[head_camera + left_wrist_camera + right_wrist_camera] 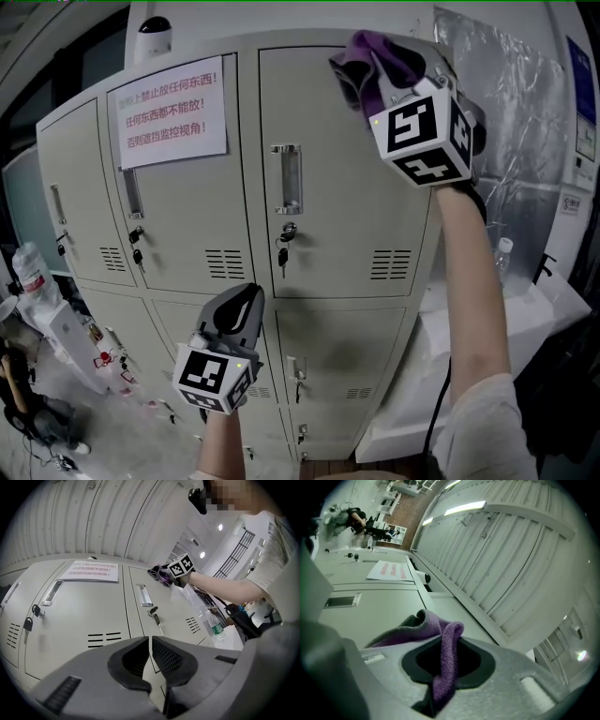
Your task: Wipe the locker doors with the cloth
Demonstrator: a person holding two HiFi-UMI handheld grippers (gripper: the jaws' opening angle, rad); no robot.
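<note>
Cloth (412, 630) first: it is purple and soft, and my right gripper (445, 641) has it pinched tight between its jaws. One fold runs down the gap between them, and the rest bunches up just past the tips. From the head view, that bunch is at the top of the upper locker door (347, 187), close to its top left corner. I think it touches the door, but I cannot tell for sure.

My left gripper (150, 639) holds nothing. Its jaws are pushed together with only a thin slit between them. It hangs well below the right jaws, in front of the lower doors (342, 366). Ahead of its tips I see the door handle (144, 595) and the keys (153, 615) hanging in the lock under it.

Left of the right jaws, a paper sign (171, 111) is stuck on the next door (178, 225).

I think the wiping step is on, at the very top of this door. The big flat part under the right jaws looks like the bit left to do. Next I should press the cloth flat on the door and slide it down or side to side. I must grip hard so the cloth does not slip out. I should go gently round the handle and keys below the jaws, so the cloth does not snag.
</note>
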